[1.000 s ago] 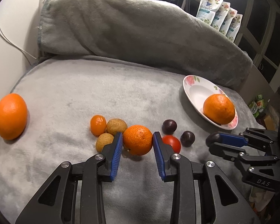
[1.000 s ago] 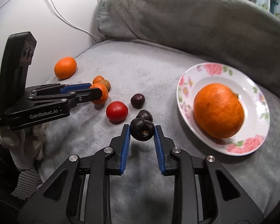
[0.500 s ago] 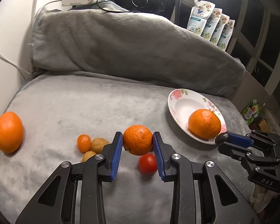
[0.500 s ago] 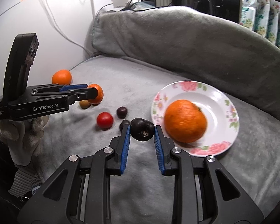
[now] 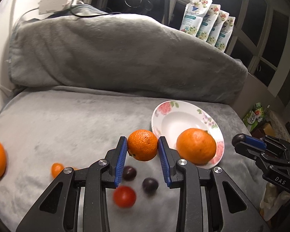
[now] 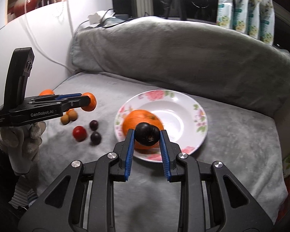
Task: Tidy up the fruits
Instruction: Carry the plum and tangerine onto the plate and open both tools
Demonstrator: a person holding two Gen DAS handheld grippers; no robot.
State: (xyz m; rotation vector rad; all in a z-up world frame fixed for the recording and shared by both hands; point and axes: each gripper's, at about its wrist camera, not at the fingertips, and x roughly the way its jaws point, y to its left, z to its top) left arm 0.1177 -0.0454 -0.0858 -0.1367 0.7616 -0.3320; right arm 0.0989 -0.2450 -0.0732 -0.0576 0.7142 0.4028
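Tangerine (image 5: 142,145) in left jaws | dark plum (image 6: 147,134) in right jaws | plate (image 6: 185,104) holds orange (image 5: 196,146)

The plush grey fleece blanket (image 6: 232,135) looks matt and soft. The floral white ceramic plate (image 6: 183,104) shines glossy; the pebbly-skinned orange mandarin (image 5: 142,145) looks dimpled, the dark purple plum (image 6: 147,134) smooth.

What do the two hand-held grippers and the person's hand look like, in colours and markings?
Both grippers are black plastic with blue ribbed pads and silver screws. The left gripper carries white "GenRobot.AI" lettering; the right gripper shows "DAS". A light grey knitted glove covers the left hand, above a dark sleeve.
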